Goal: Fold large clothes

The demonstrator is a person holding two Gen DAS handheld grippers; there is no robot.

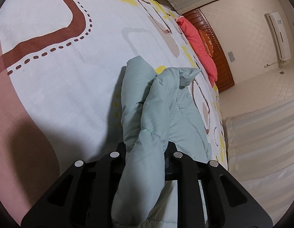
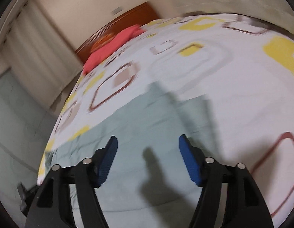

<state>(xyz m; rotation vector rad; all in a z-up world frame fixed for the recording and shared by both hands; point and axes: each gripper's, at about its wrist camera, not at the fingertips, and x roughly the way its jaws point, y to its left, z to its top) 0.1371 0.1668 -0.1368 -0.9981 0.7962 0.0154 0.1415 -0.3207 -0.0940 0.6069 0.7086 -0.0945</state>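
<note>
Pale green quilted padded garment (image 1: pixel 147 114): soft, bulky, light; bunched fold clenched in left claw (image 1: pixel 147 152), right claw (image 2: pixel 147 159) released above it; grasp edges.

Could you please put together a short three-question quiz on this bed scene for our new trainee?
1. True or false: the left gripper is clamped on the pale green quilted garment.
2. What lies between the right gripper's blue pads? A) a bunched fold B) nothing C) the red pillow
3. Name the colour of the headboard.

Key: 1 true; 2 B; 3 reddish brown.
</note>
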